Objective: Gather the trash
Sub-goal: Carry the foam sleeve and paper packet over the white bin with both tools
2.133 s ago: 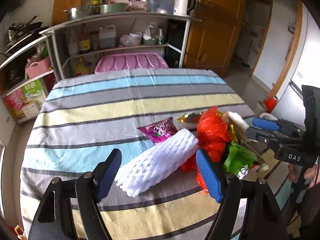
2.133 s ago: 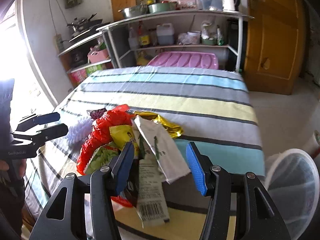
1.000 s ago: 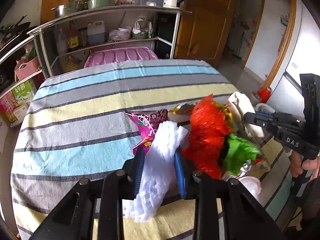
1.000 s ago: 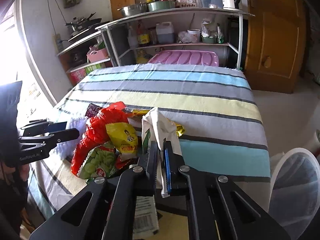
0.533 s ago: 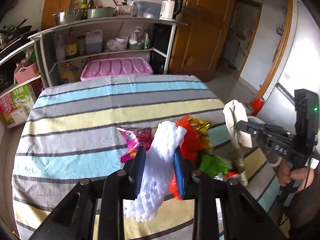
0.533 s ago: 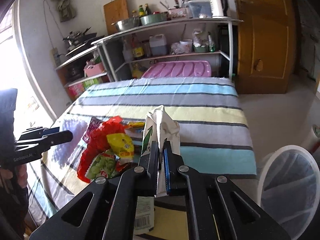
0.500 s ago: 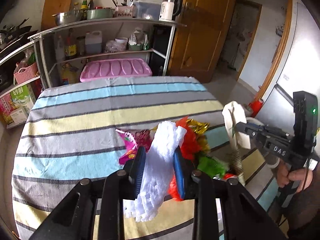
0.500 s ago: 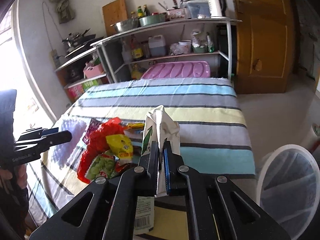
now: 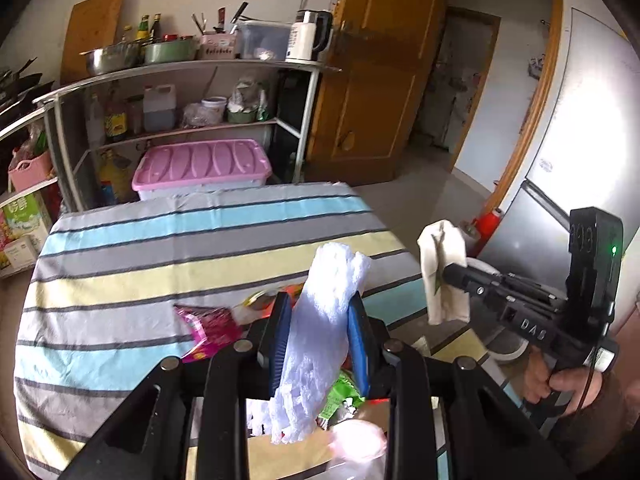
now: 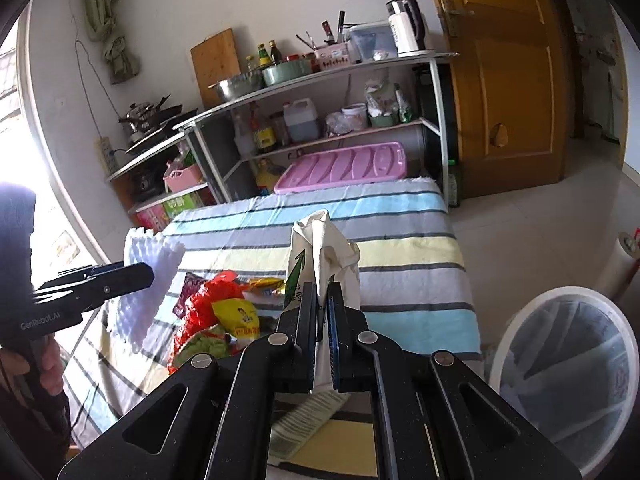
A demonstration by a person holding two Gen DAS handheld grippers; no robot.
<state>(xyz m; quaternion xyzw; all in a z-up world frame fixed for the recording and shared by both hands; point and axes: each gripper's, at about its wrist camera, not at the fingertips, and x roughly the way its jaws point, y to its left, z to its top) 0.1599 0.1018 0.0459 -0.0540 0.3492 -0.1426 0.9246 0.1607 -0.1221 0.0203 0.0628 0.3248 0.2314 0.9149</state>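
Observation:
My left gripper (image 9: 318,316) is shut on a white foam fruit net (image 9: 320,336) and holds it above the striped table (image 9: 160,248). My right gripper (image 10: 322,300) is shut on a flattened white carton with green print (image 10: 320,248), lifted off the table; the carton also shows in the left wrist view (image 9: 442,272). The foam net also shows in the right wrist view (image 10: 148,280). A pile of wrappers lies on the table: a red bag (image 10: 200,304), a yellow packet (image 10: 236,316), a green packet (image 10: 200,344) and a pink packet (image 9: 208,328).
A white bin with a clear liner (image 10: 568,376) stands on the floor right of the table. A pink-lidded box (image 9: 200,168) and metal shelves (image 9: 180,72) stand beyond the far edge. A wooden door (image 10: 500,72) is at the right.
Both grippers closed on their items about a second ago and have lifted them higher off the table since. The pile now sits lower in both views.

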